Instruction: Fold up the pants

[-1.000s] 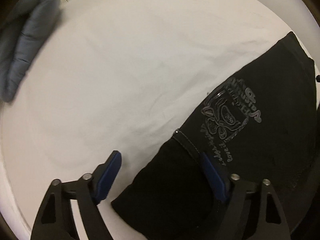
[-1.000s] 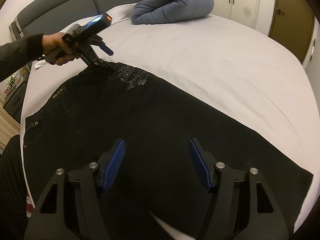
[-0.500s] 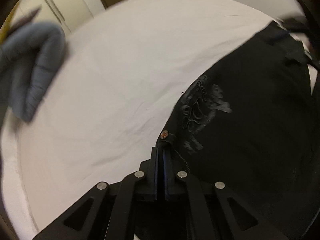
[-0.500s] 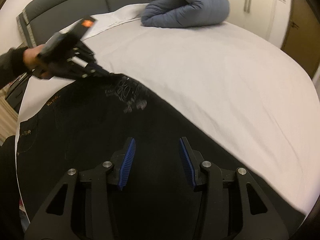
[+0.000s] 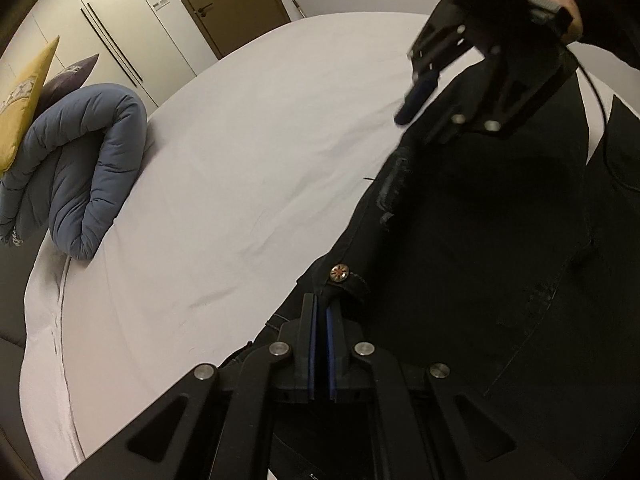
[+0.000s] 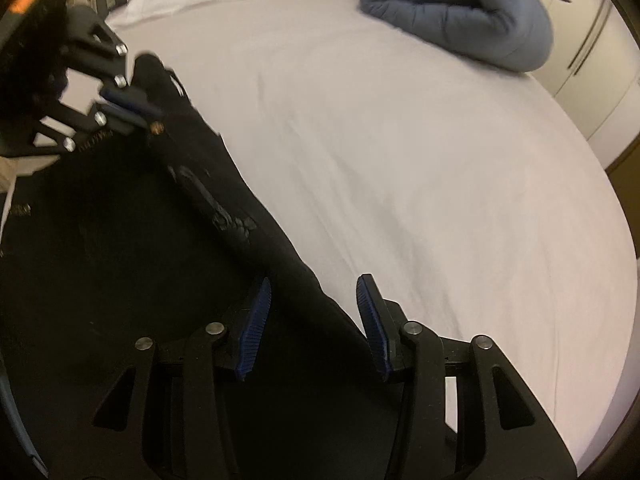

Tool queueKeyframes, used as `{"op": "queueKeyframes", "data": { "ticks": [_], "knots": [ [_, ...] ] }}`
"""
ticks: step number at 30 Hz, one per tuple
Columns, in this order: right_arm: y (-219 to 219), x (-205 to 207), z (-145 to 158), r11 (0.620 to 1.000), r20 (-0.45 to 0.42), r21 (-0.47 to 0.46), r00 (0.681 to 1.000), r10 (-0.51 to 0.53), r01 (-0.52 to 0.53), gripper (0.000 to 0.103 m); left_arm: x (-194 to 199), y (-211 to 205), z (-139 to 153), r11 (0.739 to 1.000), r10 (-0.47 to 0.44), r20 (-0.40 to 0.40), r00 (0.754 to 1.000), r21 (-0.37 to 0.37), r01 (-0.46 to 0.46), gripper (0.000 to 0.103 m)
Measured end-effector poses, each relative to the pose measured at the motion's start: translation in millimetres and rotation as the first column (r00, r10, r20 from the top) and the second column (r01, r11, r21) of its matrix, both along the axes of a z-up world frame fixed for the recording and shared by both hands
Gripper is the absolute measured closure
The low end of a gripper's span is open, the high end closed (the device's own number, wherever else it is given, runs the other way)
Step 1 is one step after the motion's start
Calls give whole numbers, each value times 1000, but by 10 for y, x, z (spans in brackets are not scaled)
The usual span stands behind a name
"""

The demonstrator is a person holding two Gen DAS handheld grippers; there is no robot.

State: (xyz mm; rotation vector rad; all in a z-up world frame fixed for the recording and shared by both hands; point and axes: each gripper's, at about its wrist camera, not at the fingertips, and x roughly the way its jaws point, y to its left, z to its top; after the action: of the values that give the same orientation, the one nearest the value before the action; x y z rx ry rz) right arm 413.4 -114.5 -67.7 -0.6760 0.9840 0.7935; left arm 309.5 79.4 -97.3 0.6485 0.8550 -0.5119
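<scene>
Black pants [image 5: 480, 248] lie on a white bed sheet [image 5: 248, 168], lifted at one edge. My left gripper [image 5: 321, 312] is shut on the pants' waistband corner beside a copper rivet button [image 5: 339, 272]. In the right wrist view the left gripper [image 6: 132, 106] holds that corner raised above the bed. My right gripper [image 6: 312, 312] is open, its blue pads [image 6: 256, 320] straddling the pants' [image 6: 120, 264] far edge, one pad over the fabric and one over the sheet. In the left wrist view the right gripper [image 5: 424, 104] hangs over the pants' edge.
A rolled grey-blue duvet [image 5: 80, 168] lies at the head of the bed, also in the right wrist view [image 6: 472, 20]. Yellow and purple cushions [image 5: 28, 92] stand behind it. Wardrobe doors [image 5: 120, 32] and a brown door are beyond the bed. White sheet [image 6: 400, 160] spreads beyond the pants.
My left gripper closed on the waistband corner and lifted it. My right gripper moved to the pants' far edge, narrowing but staying open.
</scene>
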Motion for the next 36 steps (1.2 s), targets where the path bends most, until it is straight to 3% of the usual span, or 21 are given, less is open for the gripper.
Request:
{"op": "queueKeyframes", "data": {
  "ticks": [4, 8, 11, 14, 16, 18, 21, 23, 26, 29, 32, 34, 36],
  "knots": [
    [22, 88, -74, 999, -23, -7, 998, -54, 54, 98, -83, -12, -1, 1000, -3, 3, 1000, -12, 3, 100],
    [-35, 25, -15, 983, -62, 70, 984, -165, 169, 100, -128, 23, 53, 999, 13, 6, 1000, -35, -12, 100],
    [-128, -122, 58, 930, -146, 173, 942, -302, 325, 100, -218, 39, 81, 999, 22, 4, 1000, -46, -22, 100],
    [-184, -245, 67, 852, -251, 273, 888, -385, 446, 100, -355, 21, 84, 998, 27, -8, 1000, -59, -27, 100],
    [-160, -243, 10, 798, -332, 331, 854, -401, 503, 100, -487, -9, 89, 997, 24, -14, 1000, -66, -25, 100],
    [-52, -341, -75, 781, -368, 347, 841, -396, 519, 100, -607, -31, 92, 997, 18, -23, 1000, -77, -20, 100],
    [116, -512, -206, 797, -391, 326, 840, -376, 508, 100, -823, -46, 81, 996, 5, -40, 999, -91, -9, 100],
    [208, -683, -208, 828, -356, 309, 864, -355, 468, 100, -1008, -44, 52, 997, -9, -45, 999, -79, 5, 100],
    [235, -1129, -146, 901, -252, 251, 923, -292, 354, 100, -1314, 5, -24, 999, -40, -47, 998, -25, 39, 100],
    [160, -1796, -136, 970, -107, 95, 971, -214, 224, 101, -1646, 97, -128, 996, -85, -91, 992, -15, 84, 100],
    [207, -2316, -142, 992, -65, 31, 990, -122, 124, 101, -2039, 42, -259, 986, -155, -119, 981, 36, 160, 100],
    [369, -2703, -228, 996, 15, -72, 998, -54, 55, 101, -2290, -3, -360, 974, -198, -133, 971, 88, 210, 100],
    [546, -2983, -313, 989, 65, -151, 998, 4, 6, 101, -2426, 25, -378, 970, -212, -148, 966, 89, 226, 100]
  ]
}}
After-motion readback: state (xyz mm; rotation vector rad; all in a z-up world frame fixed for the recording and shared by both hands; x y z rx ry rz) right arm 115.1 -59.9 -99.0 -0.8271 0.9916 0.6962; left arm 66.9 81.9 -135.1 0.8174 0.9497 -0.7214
